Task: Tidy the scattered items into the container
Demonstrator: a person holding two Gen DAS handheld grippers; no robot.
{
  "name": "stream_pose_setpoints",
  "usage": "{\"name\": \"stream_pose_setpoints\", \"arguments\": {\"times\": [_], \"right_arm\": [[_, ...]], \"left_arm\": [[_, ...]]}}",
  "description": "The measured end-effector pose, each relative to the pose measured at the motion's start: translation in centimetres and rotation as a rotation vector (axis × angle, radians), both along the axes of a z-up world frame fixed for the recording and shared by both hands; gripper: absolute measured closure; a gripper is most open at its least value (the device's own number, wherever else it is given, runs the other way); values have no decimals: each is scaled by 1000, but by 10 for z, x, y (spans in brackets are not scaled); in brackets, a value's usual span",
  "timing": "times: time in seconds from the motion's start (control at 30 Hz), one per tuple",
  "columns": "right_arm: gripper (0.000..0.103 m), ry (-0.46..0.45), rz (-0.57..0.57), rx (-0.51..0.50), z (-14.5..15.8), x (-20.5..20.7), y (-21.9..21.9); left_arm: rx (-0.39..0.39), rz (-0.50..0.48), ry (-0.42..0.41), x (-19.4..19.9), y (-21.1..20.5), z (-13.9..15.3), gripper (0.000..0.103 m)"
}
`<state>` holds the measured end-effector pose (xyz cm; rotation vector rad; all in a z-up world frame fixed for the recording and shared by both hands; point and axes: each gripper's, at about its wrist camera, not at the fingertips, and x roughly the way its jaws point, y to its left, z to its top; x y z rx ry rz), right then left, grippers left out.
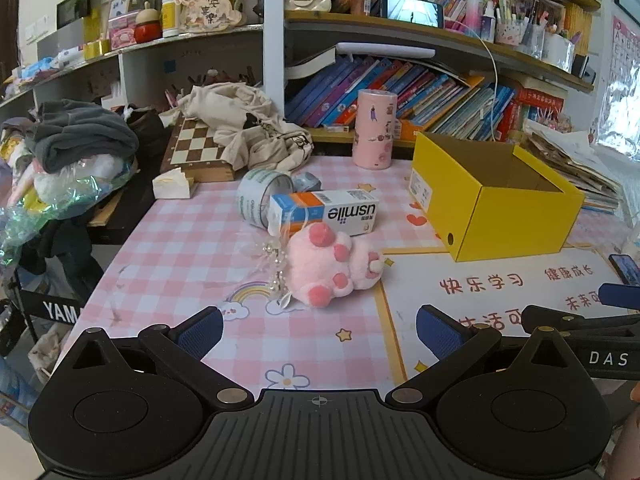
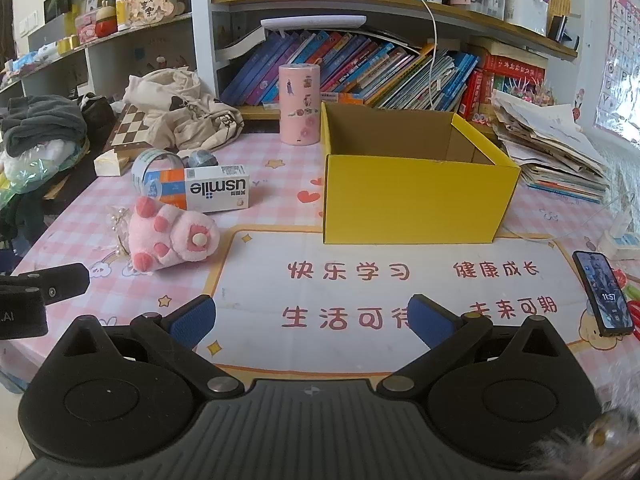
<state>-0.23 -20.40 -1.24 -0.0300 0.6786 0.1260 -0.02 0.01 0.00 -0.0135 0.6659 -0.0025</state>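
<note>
Right now both tools hover low over the pink checked desk mat (image 1: pixel 172 248), tilted down toward it. The left gripper (image 1: pixel 320 330) has its 2 blue fingers spread as wide as they go, with nothing between them. The right gripper (image 2: pixel 312 320) is spread just as wide and also holds nothing.

The yellow box (image 2: pixel 412 196) stands open-topped at the back right of the mat, and nothing shows inside it. The scattered items lie well to its left in a loose cluster: a pink plush paw (image 1: pixel 332 270) nearest the left gripper, a clear beaded trinket (image 1: pixel 272 258) touching its left side, a toothpaste carton (image 1: pixel 324 214) just behind it, and a roll of tape (image 1: pixel 260 196) against the carton's far end. A pink cylinder (image 1: pixel 375 134) stands upright behind the cluster. A phone (image 2: pixel 604 294) lies at the mat's right edge.
</note>
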Motion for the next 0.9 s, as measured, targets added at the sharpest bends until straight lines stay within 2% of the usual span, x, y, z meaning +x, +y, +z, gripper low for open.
{"name": "stream_pose_setpoints", "arguments": {"times": [0.9], "right_arm": [[0,3,-4,-4,-2,-2,4]], "left_arm": [[-14,3,-6,-3,1,-2,0]]}}
